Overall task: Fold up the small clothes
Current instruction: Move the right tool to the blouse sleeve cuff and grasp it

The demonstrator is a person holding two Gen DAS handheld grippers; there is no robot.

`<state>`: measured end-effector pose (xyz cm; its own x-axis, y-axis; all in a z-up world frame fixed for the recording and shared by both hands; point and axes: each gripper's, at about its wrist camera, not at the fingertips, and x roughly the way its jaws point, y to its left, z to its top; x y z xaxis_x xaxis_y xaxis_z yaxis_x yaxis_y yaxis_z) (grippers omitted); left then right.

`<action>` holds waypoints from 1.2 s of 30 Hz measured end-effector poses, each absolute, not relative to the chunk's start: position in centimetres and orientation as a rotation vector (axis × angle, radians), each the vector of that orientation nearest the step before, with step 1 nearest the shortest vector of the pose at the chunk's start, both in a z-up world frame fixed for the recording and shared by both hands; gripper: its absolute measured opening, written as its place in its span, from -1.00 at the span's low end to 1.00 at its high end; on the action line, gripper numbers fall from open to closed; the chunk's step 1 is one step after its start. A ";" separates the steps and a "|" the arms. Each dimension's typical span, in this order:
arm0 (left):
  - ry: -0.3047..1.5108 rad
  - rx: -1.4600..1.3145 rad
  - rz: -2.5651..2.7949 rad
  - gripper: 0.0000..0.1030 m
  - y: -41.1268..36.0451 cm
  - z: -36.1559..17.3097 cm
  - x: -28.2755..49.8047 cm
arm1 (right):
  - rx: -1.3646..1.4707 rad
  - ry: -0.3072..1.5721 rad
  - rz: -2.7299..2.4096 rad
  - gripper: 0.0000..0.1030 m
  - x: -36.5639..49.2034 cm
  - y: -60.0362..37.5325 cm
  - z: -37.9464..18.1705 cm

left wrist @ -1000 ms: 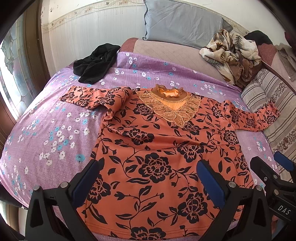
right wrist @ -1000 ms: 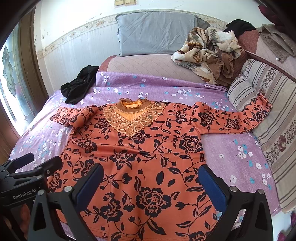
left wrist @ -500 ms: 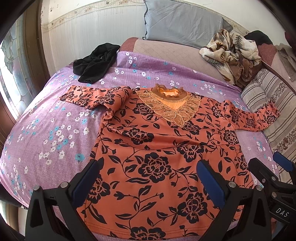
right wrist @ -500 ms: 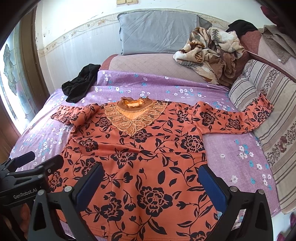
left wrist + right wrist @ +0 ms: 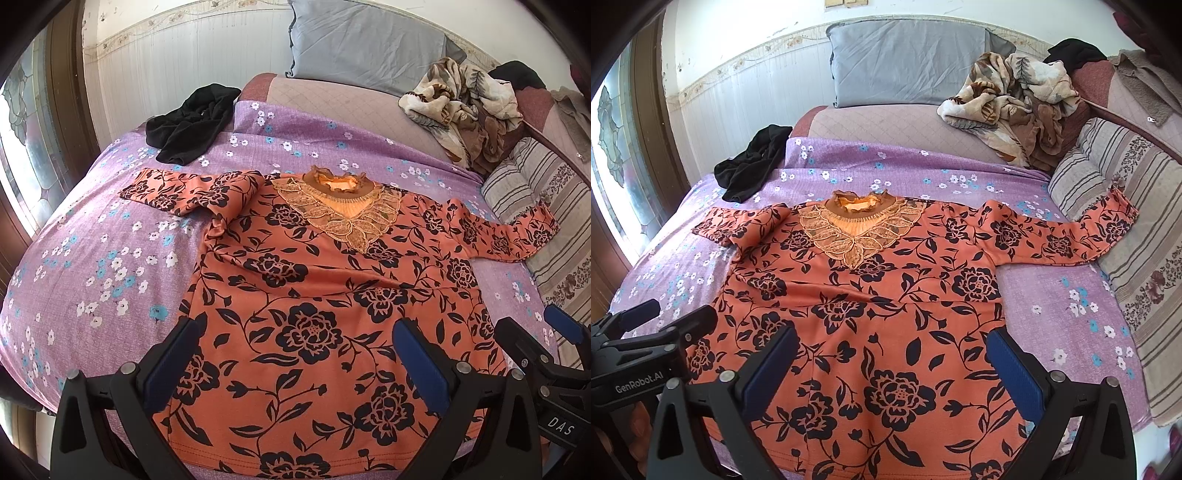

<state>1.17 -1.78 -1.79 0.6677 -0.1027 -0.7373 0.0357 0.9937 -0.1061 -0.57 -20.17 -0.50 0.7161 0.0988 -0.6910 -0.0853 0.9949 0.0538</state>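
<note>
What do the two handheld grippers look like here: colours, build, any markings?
Both are black, angular frames with silver screws and flat blue pads lining the jaws. The left gripper carries white "GenRobot.AI" lettering on its body; the right gripper shows a "DAS" label.

Both wrist views looked forward from the bed's (image 5: 92,236) foot, low and close. They shared the orange blouse (image 5: 332,295) and the pillows (image 5: 908,62).

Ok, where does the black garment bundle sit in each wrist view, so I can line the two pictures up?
Left wrist: the black garment bundle lies upper left, at the purple bedspread's far left corner.
Right wrist: the bundle lies left of centre, at that same corner.
Shared landmark: the orange floral top's lace collar, to the bundle's right in both.
</note>
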 end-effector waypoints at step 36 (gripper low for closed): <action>1.095 -0.348 0.198 1.00 10.3 -14.4 9.4 | 0.452 0.660 -0.560 0.44 23.4 -61.4 -5.2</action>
<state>9.43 10.30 -14.42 0.4479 -0.0138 -0.8940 -0.3256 0.9287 -0.1775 23.36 -61.39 -5.21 0.6541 -0.3376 -0.6769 0.6129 0.7610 0.2127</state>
